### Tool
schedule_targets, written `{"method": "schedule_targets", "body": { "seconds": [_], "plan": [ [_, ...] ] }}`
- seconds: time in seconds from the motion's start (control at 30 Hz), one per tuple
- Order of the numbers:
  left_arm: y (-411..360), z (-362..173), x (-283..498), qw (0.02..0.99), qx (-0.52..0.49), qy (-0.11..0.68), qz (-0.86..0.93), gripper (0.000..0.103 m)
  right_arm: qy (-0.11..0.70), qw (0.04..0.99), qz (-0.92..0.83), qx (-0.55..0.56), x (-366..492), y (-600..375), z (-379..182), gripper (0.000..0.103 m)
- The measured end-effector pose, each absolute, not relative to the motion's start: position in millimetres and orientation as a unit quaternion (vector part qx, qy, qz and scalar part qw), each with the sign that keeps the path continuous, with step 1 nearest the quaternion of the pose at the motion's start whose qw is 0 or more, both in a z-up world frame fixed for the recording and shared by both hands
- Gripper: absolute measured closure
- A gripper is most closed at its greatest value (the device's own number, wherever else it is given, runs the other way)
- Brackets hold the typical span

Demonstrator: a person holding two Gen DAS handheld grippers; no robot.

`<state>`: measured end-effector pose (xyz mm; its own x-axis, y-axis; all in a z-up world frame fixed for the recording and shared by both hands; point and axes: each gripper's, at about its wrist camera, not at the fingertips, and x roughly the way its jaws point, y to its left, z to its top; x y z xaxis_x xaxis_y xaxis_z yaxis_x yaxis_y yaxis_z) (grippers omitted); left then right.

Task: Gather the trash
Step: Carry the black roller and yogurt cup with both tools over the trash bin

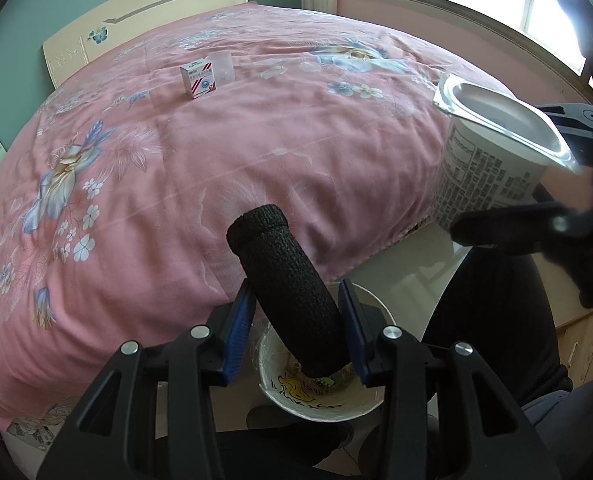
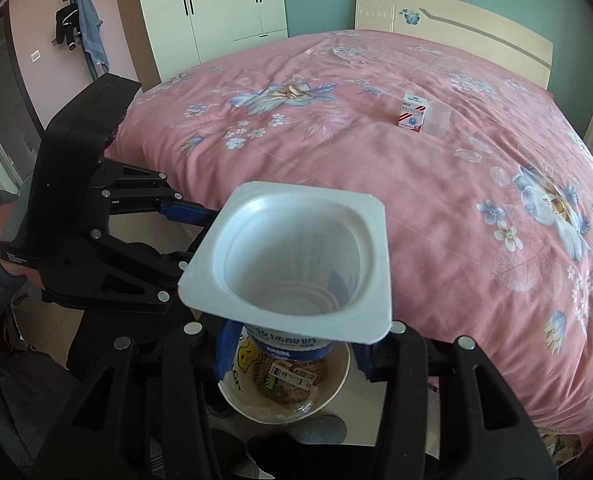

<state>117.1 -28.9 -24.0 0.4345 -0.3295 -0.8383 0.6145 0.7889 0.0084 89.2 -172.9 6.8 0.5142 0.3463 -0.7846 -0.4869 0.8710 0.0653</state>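
Two tools over one trash bin (image 2: 284, 384), each pinching one item.
We see the left tool (image 1: 296, 332) gripping a black roll (image 1: 288, 292), the right tool (image 2: 292, 344) a yogurt cup (image 2: 292, 256), print unreadable; one small box (image 1: 197, 78), one clear cup (image 2: 436, 118) on bed (image 1: 256, 140) at 11 o'clock.

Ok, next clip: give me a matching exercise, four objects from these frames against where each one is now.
Things:
1. black knit roll
2. white yogurt cup
3. small medicine box
4. paper bowl of trash

Places:
A. on the pink bedspread, beside a clear cup
B. on the floor beside the bed, below both grippers
C. between the left hand-held gripper pads
D. between the right hand-held gripper pads

Pairs: 1-C, 2-D, 3-A, 4-B
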Motion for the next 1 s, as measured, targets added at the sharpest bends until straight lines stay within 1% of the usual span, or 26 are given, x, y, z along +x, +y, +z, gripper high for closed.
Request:
{"method": "schedule_targets", "body": {
  "seconds": [0.43, 0.73, 1.0],
  "plan": [
    [-22.0, -95.7, 96.1, 0.801, 0.142, 0.512, -0.278, 0.058, 0.483, 0.836, 0.248, -0.079, 59.5, -161.7, -51.7, 0.055],
    [-24.4, -148.5, 90.6, 0.772, 0.132, 0.561, -0.268, 0.058, 0.520, 0.812, 0.258, -0.063, 56.4, -151.4, -97.6, 0.055],
    [-19.5, -183.1, 90.5, 0.749, 0.129, 0.595, -0.263, 0.058, 0.535, 0.793, 0.288, -0.048, 60.5, -148.6, -123.3, 0.055]
  ]
}}
